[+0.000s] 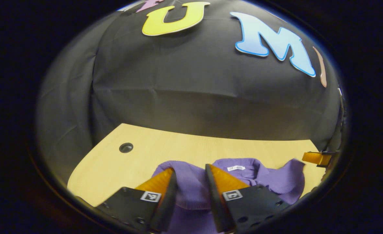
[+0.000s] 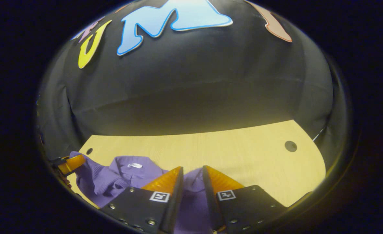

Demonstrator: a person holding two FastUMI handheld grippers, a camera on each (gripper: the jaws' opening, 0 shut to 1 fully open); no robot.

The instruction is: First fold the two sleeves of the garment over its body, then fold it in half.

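The purple garment [image 1: 269, 177] lies bunched at the near edge of the pale wooden table [image 1: 191, 149], low in the frame of the left gripper view, its collar with a small white label [image 1: 236, 168] just right of centre. At the bottom centre of that view the left gripper [image 1: 190, 172] has its 2 fingers set apart with purple fabric lying in the gap between them; the cloth sits between the fingers, but I cannot tell whether both press on it. A dark round hole [image 1: 126, 147] marks the tabletop toward the left of the frame, and at the far right edge the other gripper's finger shows beside a raised fold of the garment. In the right gripper view the garment [image 2: 113, 180] sits in the lower left, label [image 2: 135, 165] facing up, with the table [image 2: 243, 152] stretching bare to the right and a round hole [image 2: 290, 146] near its right edge. The right gripper [image 2: 192, 171] at the bottom centre has its 2 fingers close together with a strip of purple fabric pinched between them.
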